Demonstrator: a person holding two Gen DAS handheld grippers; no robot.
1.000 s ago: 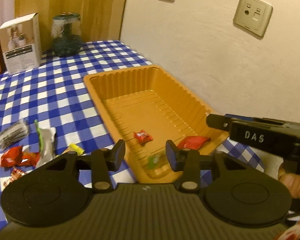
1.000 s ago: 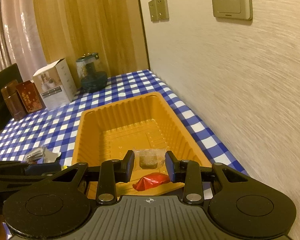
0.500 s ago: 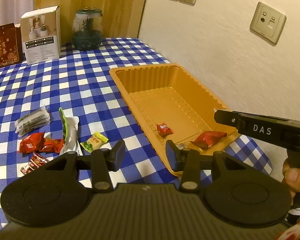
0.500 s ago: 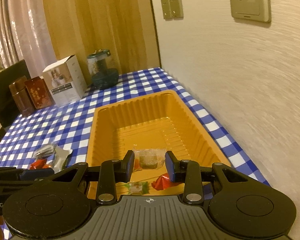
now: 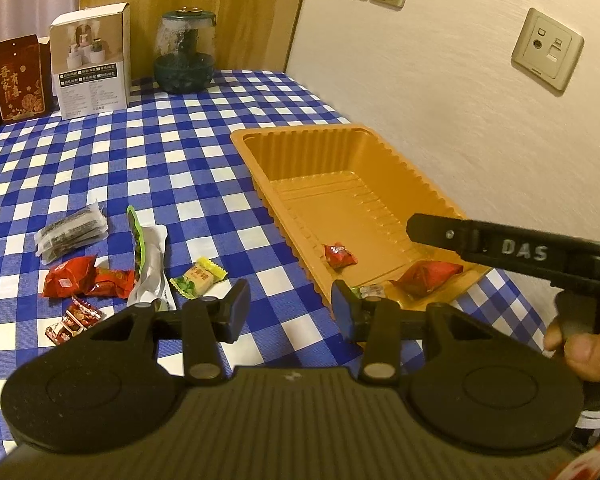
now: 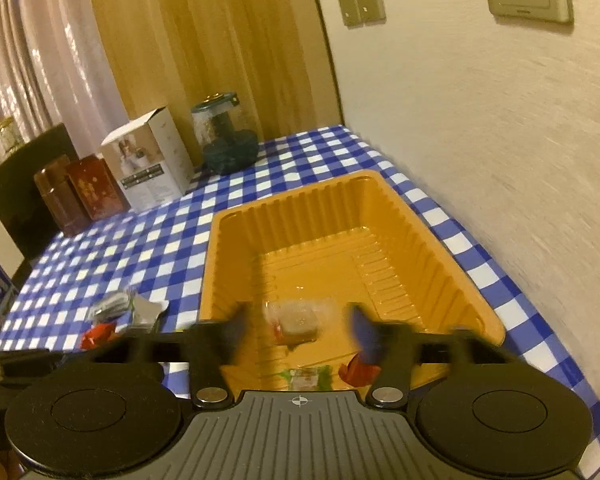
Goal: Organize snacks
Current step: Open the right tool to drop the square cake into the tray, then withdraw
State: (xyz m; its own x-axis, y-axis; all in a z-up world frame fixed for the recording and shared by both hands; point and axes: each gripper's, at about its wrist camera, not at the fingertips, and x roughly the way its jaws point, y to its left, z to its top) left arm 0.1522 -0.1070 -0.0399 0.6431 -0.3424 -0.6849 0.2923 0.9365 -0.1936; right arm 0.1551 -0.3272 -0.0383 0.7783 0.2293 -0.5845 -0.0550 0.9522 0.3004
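An orange tray (image 5: 380,152) (image 6: 380,200) sits on the checked table by the wall. It holds two red candies (image 5: 340,255) (image 5: 428,276) and a green-ended one (image 6: 306,374). My right gripper (image 6: 296,326) is open above the tray's near end, and a clear-wrapped brown snack (image 6: 298,320) is loose between its blurred fingers. My left gripper (image 5: 288,312) is open and empty over the table beside the tray. Several snacks lie left of the tray: a dark pack (image 5: 72,234), red wrappers (image 5: 88,282), a green-white packet (image 5: 148,256), a yellow-green candy (image 5: 198,278).
A white box (image 5: 92,56), a red box (image 5: 16,78) and a glass jar (image 5: 184,56) stand at the table's back. The wall with sockets runs along the right. The right gripper's body (image 5: 520,252) reaches over the tray's near corner.
My right gripper has opened and let go of the clear-wrapped brown snack over the tray. My left gripper has drawn back and left, away from the tray.
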